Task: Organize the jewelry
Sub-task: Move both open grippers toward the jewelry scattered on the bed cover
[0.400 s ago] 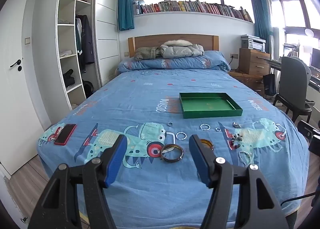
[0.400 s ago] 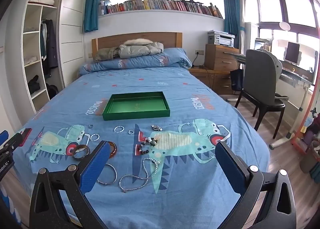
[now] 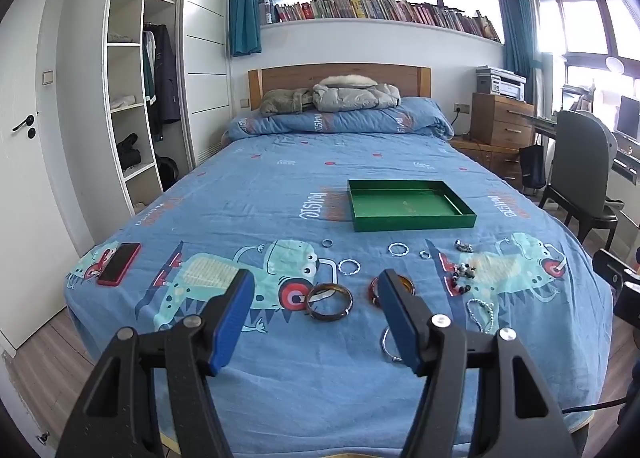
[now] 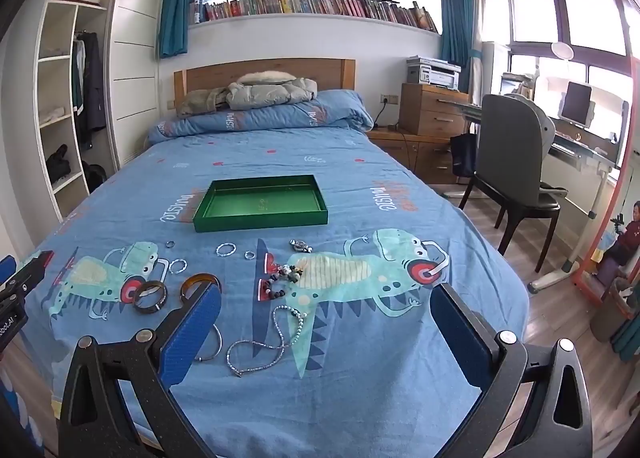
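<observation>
Left hand-held gripper (image 3: 316,322): jaws apart, empty, hovering over foot of bed (image 3: 280,378), aimed at dark bangle (image 3: 329,301). Right hand-held gripper (image 4: 326,332): jaws wide apart, empty, above silver chain necklace (image 4: 260,342). Step: first pick, judged; nothing yet in green tray (image 4: 260,204). Next move calls for descent and closing on single piece, then carry to tray beyond. Nearby: amber bangle (image 4: 200,285), thin hoop (image 3: 387,346), beaded bracelet (image 4: 286,278), small rings (image 4: 226,249). Obstruction: pieces lie near one another; red phone (image 3: 119,264) well apart.
</observation>
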### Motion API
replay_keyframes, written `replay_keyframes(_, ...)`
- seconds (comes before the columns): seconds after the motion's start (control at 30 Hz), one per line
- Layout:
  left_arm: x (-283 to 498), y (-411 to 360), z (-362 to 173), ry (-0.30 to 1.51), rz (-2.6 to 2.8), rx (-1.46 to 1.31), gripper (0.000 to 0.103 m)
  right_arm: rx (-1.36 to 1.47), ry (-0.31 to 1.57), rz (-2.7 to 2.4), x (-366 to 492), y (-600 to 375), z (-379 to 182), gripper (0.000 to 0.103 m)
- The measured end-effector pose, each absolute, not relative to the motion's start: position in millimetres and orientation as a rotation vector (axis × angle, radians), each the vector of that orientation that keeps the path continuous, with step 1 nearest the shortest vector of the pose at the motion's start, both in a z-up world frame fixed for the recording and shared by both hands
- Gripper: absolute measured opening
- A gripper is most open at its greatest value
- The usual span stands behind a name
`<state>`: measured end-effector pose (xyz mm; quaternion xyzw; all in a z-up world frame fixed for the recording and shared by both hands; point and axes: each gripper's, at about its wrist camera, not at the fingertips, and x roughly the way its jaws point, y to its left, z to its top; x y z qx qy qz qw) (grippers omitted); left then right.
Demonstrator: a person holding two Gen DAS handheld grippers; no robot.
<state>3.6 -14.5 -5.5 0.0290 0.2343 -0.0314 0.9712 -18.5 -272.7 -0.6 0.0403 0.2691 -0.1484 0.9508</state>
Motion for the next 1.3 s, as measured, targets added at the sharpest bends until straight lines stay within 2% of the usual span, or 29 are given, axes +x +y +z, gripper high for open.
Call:
replay_keyframes(0.77, 9.4, -30.9, -16.1, 0.517, -0.100, 0.086, 0.062, 0.068, 0.539, -0.265, -22.4, -270.2, -8.9, 0.103)
replay_keyframes(1.3, 30.7, -28.4, -30.1, 0.579, -0.108, 0.115, 0.062, 0.060, 0.604, -0.225, -4.7, -270.6, -30.8, 0.103)
